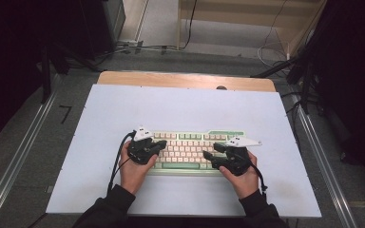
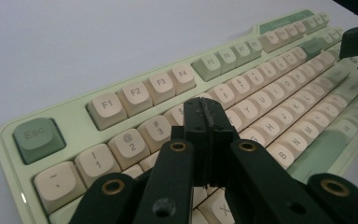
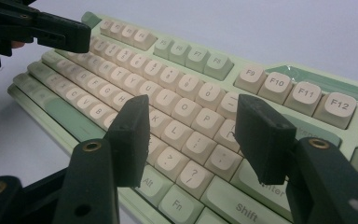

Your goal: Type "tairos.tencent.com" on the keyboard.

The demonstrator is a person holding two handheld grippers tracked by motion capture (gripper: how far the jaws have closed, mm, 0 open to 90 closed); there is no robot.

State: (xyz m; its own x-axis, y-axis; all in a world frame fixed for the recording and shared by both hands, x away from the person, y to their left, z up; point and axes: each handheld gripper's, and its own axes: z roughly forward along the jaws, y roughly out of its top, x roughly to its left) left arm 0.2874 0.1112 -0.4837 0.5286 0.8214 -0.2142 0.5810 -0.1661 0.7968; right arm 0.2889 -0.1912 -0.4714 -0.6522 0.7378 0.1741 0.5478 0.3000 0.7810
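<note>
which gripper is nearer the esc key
Left. The left gripper hangs shut over the number keys close to the esc key; the right gripper hangs open over the keyboard's far end.

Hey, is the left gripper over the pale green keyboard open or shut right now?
Shut. The black left gripper has its pads pressed together with nothing between them, above the pale green keyboard with cream keys.

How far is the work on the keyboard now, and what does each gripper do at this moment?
Done: both grippers are in position over the pale green keyboard with cream keys on the white table. In hand: the left gripper has its jaws shut with nothing between them, just above the upper letter rows. The right gripper hovers open over the right-hand letter keys. Left: I cannot tell whether any key is pressed yet, so the key work seems to remain.
</note>
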